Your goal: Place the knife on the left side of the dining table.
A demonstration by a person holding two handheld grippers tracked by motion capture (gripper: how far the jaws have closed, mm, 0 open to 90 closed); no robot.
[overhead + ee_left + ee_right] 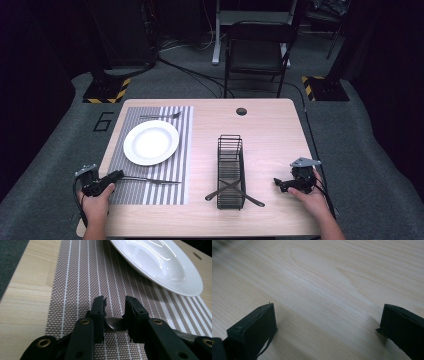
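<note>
A fork lies along the near side of the striped placemat, below the white plate. My left gripper sits at the fork's left end. In the left gripper view the jaws stand close together, with the shiny handle end spanning the gap and touching both pads. My right gripper rests on the bare wood to the right of the black wire rack. Its jaws stand wide open with nothing but table top between them.
A second fork lies at the far edge of the placemat. Two dark utensils cross at the near end of the rack. A round hole marks the table's far side, and a chair stands beyond it.
</note>
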